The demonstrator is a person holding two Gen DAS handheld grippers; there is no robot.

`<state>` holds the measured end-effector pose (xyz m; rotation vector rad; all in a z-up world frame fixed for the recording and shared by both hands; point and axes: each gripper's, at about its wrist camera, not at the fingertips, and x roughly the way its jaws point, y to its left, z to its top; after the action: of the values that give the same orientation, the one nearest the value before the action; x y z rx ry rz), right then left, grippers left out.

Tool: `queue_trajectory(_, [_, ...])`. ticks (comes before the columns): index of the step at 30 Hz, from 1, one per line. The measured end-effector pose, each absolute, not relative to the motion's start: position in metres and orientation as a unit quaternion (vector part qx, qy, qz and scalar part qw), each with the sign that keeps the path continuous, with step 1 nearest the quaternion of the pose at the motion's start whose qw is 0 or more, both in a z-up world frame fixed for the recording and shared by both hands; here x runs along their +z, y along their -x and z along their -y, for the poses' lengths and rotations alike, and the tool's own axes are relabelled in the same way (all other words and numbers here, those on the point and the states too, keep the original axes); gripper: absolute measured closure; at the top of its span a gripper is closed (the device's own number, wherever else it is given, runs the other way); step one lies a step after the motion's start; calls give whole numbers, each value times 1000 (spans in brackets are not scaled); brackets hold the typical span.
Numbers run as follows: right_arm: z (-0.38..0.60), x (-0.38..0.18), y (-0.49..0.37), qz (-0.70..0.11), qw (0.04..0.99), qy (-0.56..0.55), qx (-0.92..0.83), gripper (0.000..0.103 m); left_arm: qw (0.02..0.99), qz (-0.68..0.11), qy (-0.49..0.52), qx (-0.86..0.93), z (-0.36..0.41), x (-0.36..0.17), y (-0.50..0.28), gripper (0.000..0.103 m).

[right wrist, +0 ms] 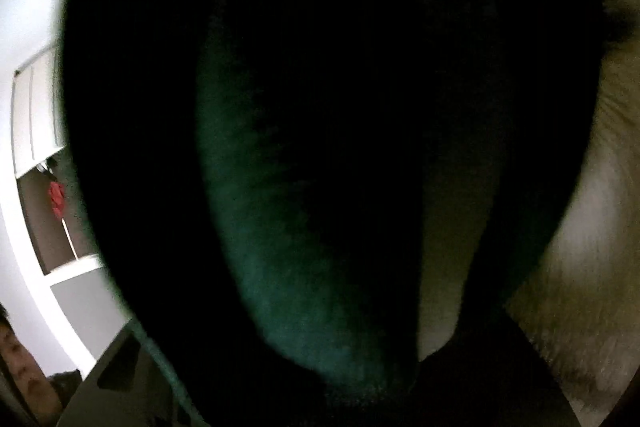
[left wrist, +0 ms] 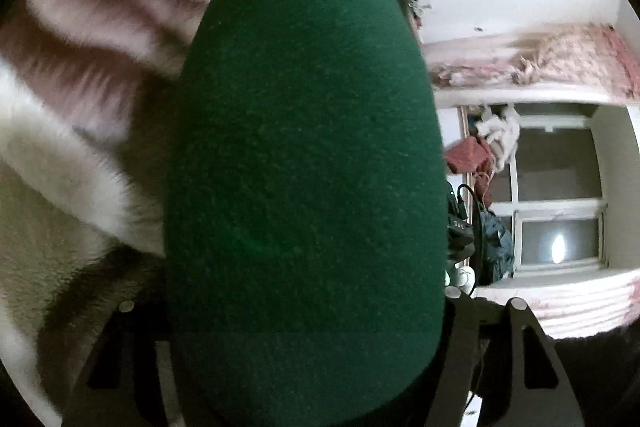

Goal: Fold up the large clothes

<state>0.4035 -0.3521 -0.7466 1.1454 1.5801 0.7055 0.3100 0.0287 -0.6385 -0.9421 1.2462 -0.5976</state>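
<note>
Left wrist view: dark green fabric [left wrist: 304, 167] fills the middle of the lens, draped right between the left gripper [left wrist: 304, 307] fingers. Matte, felt-like knit with fine nap, hanging as one smooth rounded lobe, long axis running away from the camera along the fingers. The black finger frames show at bottom left and bottom right with the cloth bulging between them. The pads are covered, so I can't tell whether they pinch it or just stand apart around it.

Right wrist view: the same green fabric [right wrist: 280, 227] sits closer still, mostly black shadow with a dim green fuzzy band left of centre. The right gripper [right wrist: 320, 387] fingers are lost in the dark, so clamped or apart can't be told. A pale fold of cloth [right wrist: 440, 267] shows through a vertical slit right of centre.

Beside the green cloth, on the left of the left view: pink-and-white plush blanket [left wrist: 100, 47], long-pile, rumpled, blurred. Cream fleece [right wrist: 592, 227] at the right edge of the right view looks like the same bedding.

Key relation, my read: the garment lies dead ahead of both sets of fingers, touching or nearly touching, the right hand more buried. Neither hand needs a reach. The next move turns on keeping the hanging axis straight while lowering onto the bedding.
</note>
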Motion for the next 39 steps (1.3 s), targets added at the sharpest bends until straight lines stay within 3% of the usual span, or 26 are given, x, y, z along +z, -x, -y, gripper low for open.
queue_trajectory(9, [403, -625, -445, -587, 571, -479, 316, 66, 698, -506, 388, -326, -7, -541, -378, 39])
queue_trajectory(14, [422, -539, -531, -557, 619, -438, 338, 66, 719, -467, 386, -340, -1, -488, -452, 39])
queue_trajectory(19, [433, -503, -643, -539, 640, -423, 348, 66, 736, -443, 375, -347, -21, -471, -540, 39])
queue_trajectory(23, [443, -521, -733, -544, 638, -422, 346, 66, 735, -449, 380, -336, -33, -494, -607, 39])
queue_trajectory(32, [455, -663, -841, -606, 596, -435, 298, 65, 667, -541, 419, -294, -82, -656, -664, 37])
queue_trajectory(34, [463, -669, -847, -610, 593, -434, 297, 53, 656, -543, 428, -303, -85, -659, -666, 37])
queue_trajectory(39, [515, -638, -845, -636, 645, -352, 236, 35, 657, -573, 412, -266, -76, -631, -657, 37])
